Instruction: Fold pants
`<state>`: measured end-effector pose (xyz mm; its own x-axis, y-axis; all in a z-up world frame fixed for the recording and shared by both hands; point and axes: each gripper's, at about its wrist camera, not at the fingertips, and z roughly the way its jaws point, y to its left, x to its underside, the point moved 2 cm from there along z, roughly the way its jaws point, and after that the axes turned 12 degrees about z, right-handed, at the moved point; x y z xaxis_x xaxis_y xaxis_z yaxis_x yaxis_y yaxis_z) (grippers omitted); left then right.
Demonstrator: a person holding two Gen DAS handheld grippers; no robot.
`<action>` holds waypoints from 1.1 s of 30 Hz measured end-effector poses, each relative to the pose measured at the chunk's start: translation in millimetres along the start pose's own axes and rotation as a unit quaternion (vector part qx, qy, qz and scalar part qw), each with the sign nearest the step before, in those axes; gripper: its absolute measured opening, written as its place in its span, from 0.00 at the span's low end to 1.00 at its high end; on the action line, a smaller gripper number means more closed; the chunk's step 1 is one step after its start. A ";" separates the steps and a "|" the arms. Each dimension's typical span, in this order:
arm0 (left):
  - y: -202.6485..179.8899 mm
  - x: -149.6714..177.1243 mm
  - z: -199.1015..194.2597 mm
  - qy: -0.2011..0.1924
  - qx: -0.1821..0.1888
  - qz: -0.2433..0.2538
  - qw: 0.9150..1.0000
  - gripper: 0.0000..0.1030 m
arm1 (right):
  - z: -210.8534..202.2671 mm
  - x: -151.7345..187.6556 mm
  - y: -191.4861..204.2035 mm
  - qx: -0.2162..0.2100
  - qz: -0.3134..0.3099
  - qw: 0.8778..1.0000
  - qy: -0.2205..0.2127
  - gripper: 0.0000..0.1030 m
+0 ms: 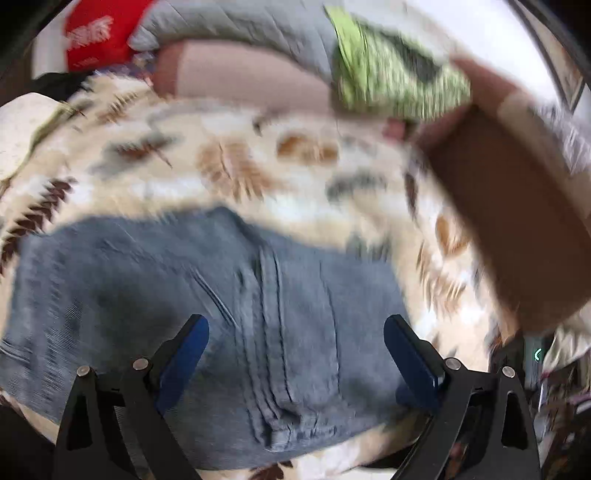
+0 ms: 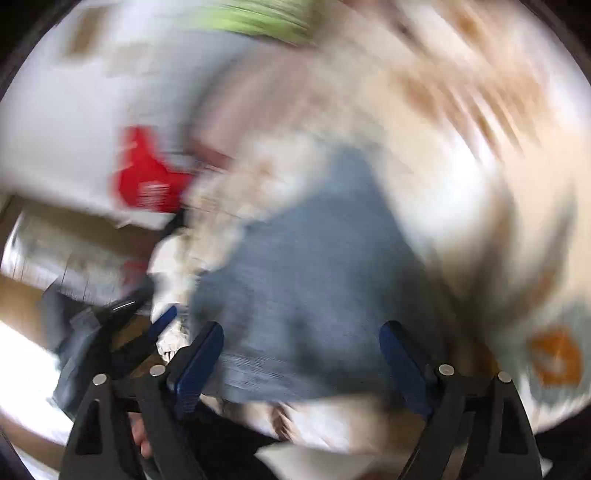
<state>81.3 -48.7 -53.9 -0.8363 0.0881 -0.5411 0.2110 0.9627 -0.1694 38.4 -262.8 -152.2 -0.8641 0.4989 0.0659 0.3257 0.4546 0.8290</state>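
Note:
Blue denim pants (image 1: 229, 306) lie in a folded, flattened stack on a cream bedspread with a leaf pattern (image 1: 229, 166). My left gripper (image 1: 295, 328) hovers over the pants' near part, open, its blue pads (image 1: 192, 343) wide apart and gripping nothing. The right wrist view is heavily blurred. There the pants (image 2: 314, 266) appear as a blue patch on the same bedspread (image 2: 461, 147). My right gripper (image 2: 301, 338) is above their near edge, open, with its pads clear of the cloth.
A person's bare forearm (image 1: 517, 206) crosses the right side of the left wrist view. At the back of the bed lie a green patterned pillow (image 1: 391, 74), a pink bolster (image 1: 240, 77), a grey quilt (image 1: 240, 22) and a red item (image 1: 96, 37).

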 end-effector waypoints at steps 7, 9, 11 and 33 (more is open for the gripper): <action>-27.5 28.6 46.3 0.073 -0.052 0.079 0.993 0.92 | -54.2 -33.0 30.9 -0.066 -0.018 0.997 -0.033 0.84; -33.2 17.9 27.4 0.030 -0.065 0.088 0.994 0.92 | -54.4 -52.9 44.7 -0.066 -0.020 0.997 -0.032 0.84; -37.7 14.6 20.0 0.007 -0.077 0.107 0.991 0.93 | -41.7 -66.7 59.8 -0.069 -0.035 0.997 -0.013 0.84; -25.4 35.3 64.5 0.063 -0.087 0.105 0.989 0.97 | -5.1 -30.4 6.8 -0.004 -0.032 0.996 0.085 0.84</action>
<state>79.0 -86.5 -121.9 -0.8422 0.3121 -0.4397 0.3066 0.9480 0.0856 65.0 -278.6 -145.7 -0.9353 0.3378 0.1056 0.2661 0.4745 0.8391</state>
